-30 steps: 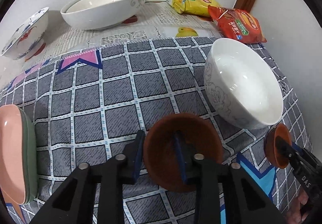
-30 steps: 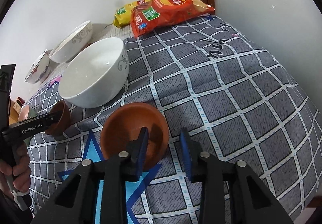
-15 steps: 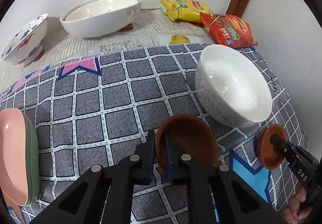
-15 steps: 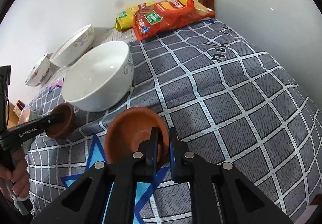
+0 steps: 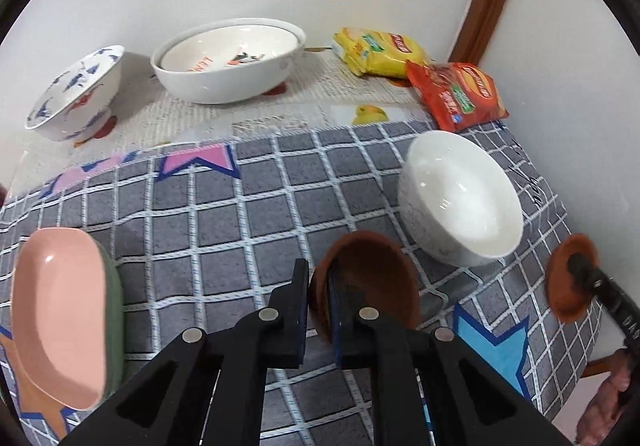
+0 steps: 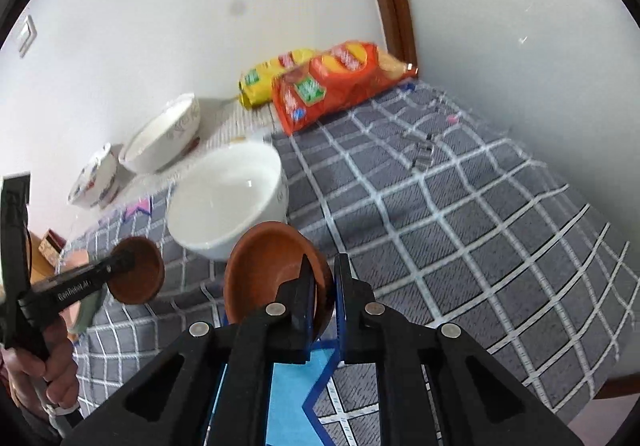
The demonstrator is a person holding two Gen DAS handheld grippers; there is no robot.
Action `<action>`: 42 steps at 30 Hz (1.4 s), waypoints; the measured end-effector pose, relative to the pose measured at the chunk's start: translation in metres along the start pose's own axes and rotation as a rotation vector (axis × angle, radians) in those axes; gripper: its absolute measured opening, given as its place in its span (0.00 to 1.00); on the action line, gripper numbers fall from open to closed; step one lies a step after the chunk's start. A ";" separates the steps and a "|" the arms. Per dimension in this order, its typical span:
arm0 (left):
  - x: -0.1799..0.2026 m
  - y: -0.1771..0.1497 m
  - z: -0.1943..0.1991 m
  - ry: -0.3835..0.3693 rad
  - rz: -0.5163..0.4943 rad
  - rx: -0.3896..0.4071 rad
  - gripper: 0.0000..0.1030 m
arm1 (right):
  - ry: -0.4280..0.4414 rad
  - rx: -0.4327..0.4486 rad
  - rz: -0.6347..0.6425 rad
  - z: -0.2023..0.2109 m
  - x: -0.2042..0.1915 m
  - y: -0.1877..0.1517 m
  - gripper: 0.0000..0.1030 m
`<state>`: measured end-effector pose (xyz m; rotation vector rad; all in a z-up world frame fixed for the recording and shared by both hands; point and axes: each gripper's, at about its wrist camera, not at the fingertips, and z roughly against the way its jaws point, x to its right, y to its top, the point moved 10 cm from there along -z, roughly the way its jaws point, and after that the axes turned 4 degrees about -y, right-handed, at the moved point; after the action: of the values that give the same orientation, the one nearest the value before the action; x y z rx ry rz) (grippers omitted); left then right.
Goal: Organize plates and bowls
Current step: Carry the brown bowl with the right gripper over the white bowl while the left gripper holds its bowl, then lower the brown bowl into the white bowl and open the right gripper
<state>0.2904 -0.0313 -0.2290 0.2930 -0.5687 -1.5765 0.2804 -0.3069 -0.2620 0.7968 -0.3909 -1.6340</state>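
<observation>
Far to the left of your left fingers, a pink plate [image 5: 60, 322] sits nested on a green one [image 5: 116, 310], a stack already begun and a likely home for flat pieces. Your left gripper [image 5: 318, 298] is clamped on the near rim of a brown bowl [image 5: 368, 282], one finger inside the wall and one outside; pinching the rim is what lets so shallow a dish hang tilted off the checked cloth [image 5: 224, 234]. Just beyond those fingers and to their right stands the big white bowl [image 5: 460, 201], upright and empty, which looks like the natural nest for the small ones. Your right gripper [image 6: 324, 290] is closed on the rim of a second brown bowl [image 6: 272, 266] in the same way, with the white bowl directly ahead of its fingertips. Well past both grippers, by the wall, a wide white bowl [image 5: 228, 61] and a blue-patterned bowl [image 5: 74, 93] rest on newspaper [image 5: 280, 113], with two snack bags [image 5: 420, 73] beside them.
</observation>
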 end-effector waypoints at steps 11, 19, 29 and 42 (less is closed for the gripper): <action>-0.025 0.014 -0.011 0.012 0.037 -0.001 0.09 | 0.019 0.040 0.013 0.000 -0.033 0.038 0.09; -0.036 0.033 -0.033 -0.002 0.040 -0.013 0.09 | 0.004 0.021 0.043 -0.027 -0.057 0.050 0.09; -0.047 0.055 -0.053 0.011 0.048 -0.010 0.09 | -0.030 -0.044 0.084 -0.069 -0.079 0.049 0.09; -0.054 0.061 -0.060 0.012 0.039 -0.005 0.09 | -0.078 -0.105 0.122 -0.098 -0.088 0.043 0.09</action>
<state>0.3783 0.0107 -0.2562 0.2859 -0.5581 -1.5377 0.3831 -0.2158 -0.2789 0.6205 -0.3982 -1.5609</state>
